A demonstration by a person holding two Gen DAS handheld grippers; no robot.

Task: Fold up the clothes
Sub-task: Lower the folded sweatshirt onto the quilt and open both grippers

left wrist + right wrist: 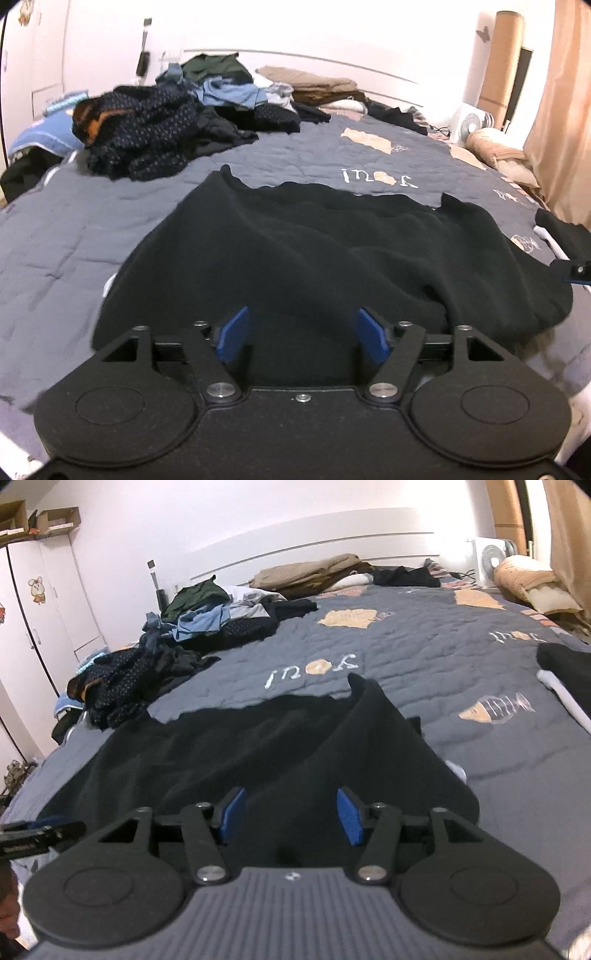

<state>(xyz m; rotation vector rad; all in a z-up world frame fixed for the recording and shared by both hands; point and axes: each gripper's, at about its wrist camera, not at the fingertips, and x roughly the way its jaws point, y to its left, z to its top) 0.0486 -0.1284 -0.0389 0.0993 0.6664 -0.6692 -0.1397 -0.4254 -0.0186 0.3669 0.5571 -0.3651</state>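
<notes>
A black garment [314, 243] lies spread on the grey quilt [74, 229], its near edge draped towards me. My left gripper [303, 332] is open, its blue pads [234, 332] on either side of the garment's near left edge. In the right wrist view the same black garment [258, 746] lies under my right gripper [291, 814], which is open with blue pads [349, 818] astride the near right edge. Cloth sits between both pairs of jaws but is not pinched. The right gripper's tip shows at the right edge of the left wrist view [576, 271].
A pile of unfolded clothes [177, 122] lies at the far left of the bed. Folded tan clothes [314, 85] sit by the headboard. A white fan [491, 559] and a pillow [532, 583] are at the far right. Another dark garment [569, 668] lies on the right.
</notes>
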